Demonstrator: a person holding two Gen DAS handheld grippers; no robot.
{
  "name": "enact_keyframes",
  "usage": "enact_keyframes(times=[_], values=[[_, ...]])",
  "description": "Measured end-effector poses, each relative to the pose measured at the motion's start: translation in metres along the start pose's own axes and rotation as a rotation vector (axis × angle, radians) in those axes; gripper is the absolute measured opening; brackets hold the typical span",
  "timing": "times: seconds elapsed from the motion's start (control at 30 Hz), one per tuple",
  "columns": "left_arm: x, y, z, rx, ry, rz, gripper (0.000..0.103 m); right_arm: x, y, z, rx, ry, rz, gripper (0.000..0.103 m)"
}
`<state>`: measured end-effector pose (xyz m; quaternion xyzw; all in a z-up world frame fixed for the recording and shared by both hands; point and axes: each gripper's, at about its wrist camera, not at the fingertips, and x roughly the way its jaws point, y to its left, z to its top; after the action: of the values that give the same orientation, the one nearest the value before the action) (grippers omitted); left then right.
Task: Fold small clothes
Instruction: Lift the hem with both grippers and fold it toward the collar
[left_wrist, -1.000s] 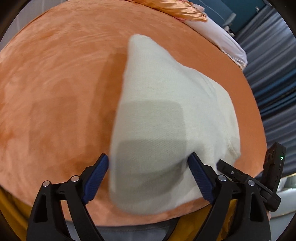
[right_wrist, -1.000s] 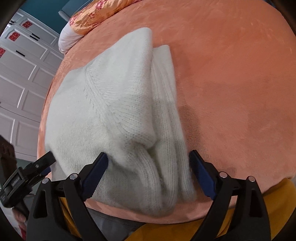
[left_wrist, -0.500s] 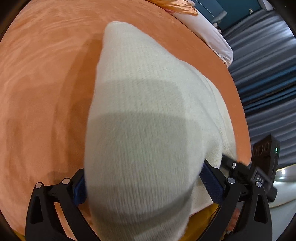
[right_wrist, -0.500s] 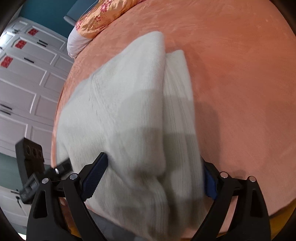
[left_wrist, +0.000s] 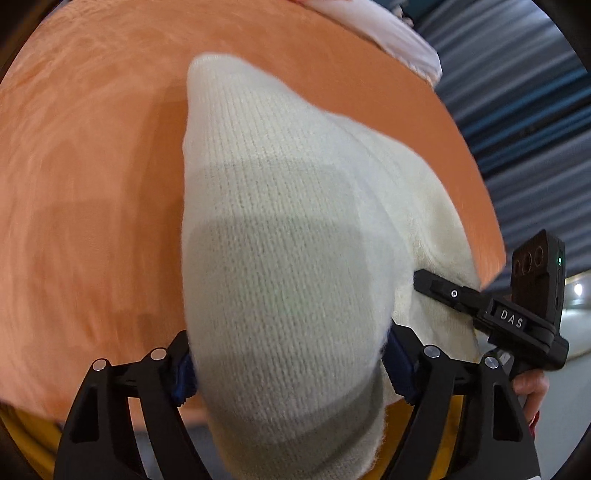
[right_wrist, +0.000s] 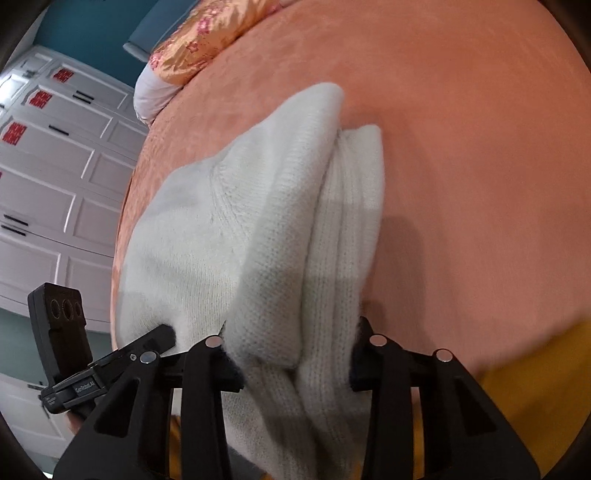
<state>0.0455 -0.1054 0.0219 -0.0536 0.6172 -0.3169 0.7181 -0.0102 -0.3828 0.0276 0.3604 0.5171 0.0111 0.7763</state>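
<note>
Left wrist view: the left gripper (left_wrist: 291, 363) has its blue-padded fingers (left_wrist: 397, 360) pressed into the near edge of a cream knitted garment (left_wrist: 280, 229), gripping the bunched fabric between them. The knit runs toward 12 o'clock over the orange bed cover (left_wrist: 92, 166). At 3 o'clock the right gripper (left_wrist: 480, 306) (a black body) touches the same garment's edge.

Right wrist view: the right gripper (right_wrist: 295, 360) clamps the folded garment (right_wrist: 258, 229) between its fingers (right_wrist: 229, 363). The left gripper (right_wrist: 110, 365) sits at 8 o'clock against the knit. White cabinet doors (right_wrist: 48, 177) stand at 9 o'clock, a floral pillow (right_wrist: 207, 40) at 11.
</note>
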Motion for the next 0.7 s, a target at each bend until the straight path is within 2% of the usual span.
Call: enact_keyframes(times=[0.07, 0.17, 0.33, 0.47, 0.53, 0.6, 0.63, 0.7], values=[[0.004, -0.007, -0.014, 0.027, 0.031, 0.022, 0.077, -0.005, -0.010, -0.022, 0.019, 0.018, -0.003, 0.036], [0.007, -0.014, -0.022, 0.051, 0.034, 0.063, 0.077, -0.006, -0.019, -0.037, 0.045, 0.024, -0.005, 0.038], [0.010, -0.014, -0.010, 0.020, 0.040, 0.072, 0.078, 0.004, -0.014, -0.027, 0.044, 0.029, -0.030, 0.050], [0.011, -0.020, -0.006, 0.021, 0.025, 0.093, 0.079, 0.011, -0.007, -0.023, 0.030, 0.033, -0.038, 0.052], [0.013, -0.023, -0.004, 0.020, 0.022, 0.100, 0.080, 0.011, -0.007, -0.024, 0.036, 0.029, -0.030, 0.050], [0.014, -0.025, -0.007, 0.025, 0.019, 0.102, 0.079, 0.007, -0.008, -0.027, 0.028, 0.017, -0.029, 0.043], [0.011, -0.027, -0.006, 0.036, 0.010, 0.099, 0.076, 0.005, -0.007, -0.029, 0.017, 0.009, -0.032, 0.038], [0.004, -0.033, -0.011, 0.057, -0.009, 0.090, 0.068, -0.004, 0.002, -0.031, -0.021, -0.018, -0.046, 0.035]])
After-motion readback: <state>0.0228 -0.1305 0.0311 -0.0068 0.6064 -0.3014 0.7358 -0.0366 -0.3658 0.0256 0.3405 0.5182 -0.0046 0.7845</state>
